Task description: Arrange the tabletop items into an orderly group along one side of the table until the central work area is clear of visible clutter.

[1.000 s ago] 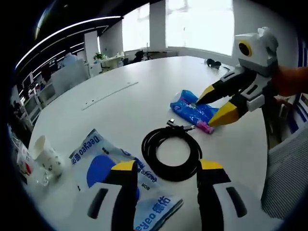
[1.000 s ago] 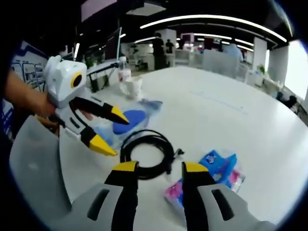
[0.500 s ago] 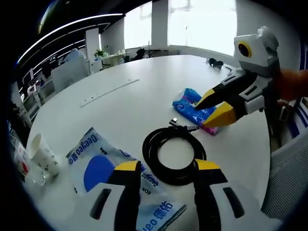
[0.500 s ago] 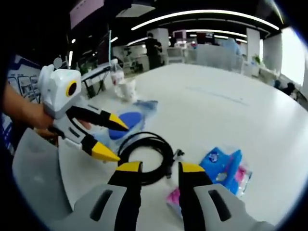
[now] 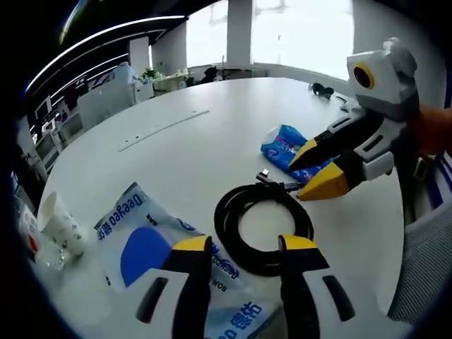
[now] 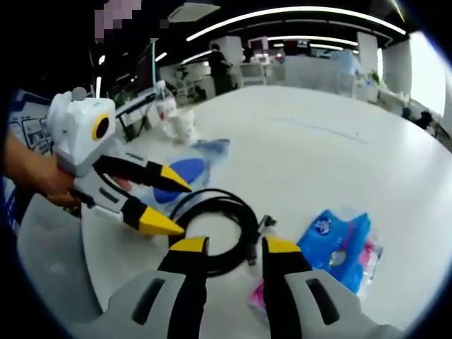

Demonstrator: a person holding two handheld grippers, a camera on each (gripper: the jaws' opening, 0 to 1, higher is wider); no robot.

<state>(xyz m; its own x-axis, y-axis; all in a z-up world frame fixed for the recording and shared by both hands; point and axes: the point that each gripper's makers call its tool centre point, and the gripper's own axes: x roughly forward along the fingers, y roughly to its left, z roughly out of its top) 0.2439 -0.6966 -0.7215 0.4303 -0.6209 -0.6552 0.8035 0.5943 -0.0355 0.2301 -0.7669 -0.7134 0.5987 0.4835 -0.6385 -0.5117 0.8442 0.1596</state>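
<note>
A coiled black cable [image 5: 223, 220] lies on the white table [image 5: 212, 99], just ahead of my left gripper [image 5: 244, 246], which is open and holds nothing. To its left rests a white and blue wipes pack [image 5: 138, 247]. Beyond the coil lies a blue tissue pack [image 5: 284, 143]. My right gripper [image 5: 311, 171] comes in from the right, open, its tips hovering by the cable's plug end. In the right gripper view the right gripper [image 6: 235, 247] stands open over the cable [image 6: 248, 224], with the tissue pack [image 6: 340, 244] at right, the wipes pack [image 6: 189, 169] and the left gripper [image 6: 174, 206] at left.
A paper cup [image 5: 60, 224] stands near the table's left edge; the cup [image 6: 181, 126] and a bottle [image 6: 165, 106] sit beyond the wipes pack. A grey chair back [image 5: 424, 272] is at the right. A small dark object [image 5: 318, 90] lies far across the table.
The left gripper has come closer to the cable. The right gripper has drifted from above the tissue pack down toward the cable's plug end. Both stay open.
</note>
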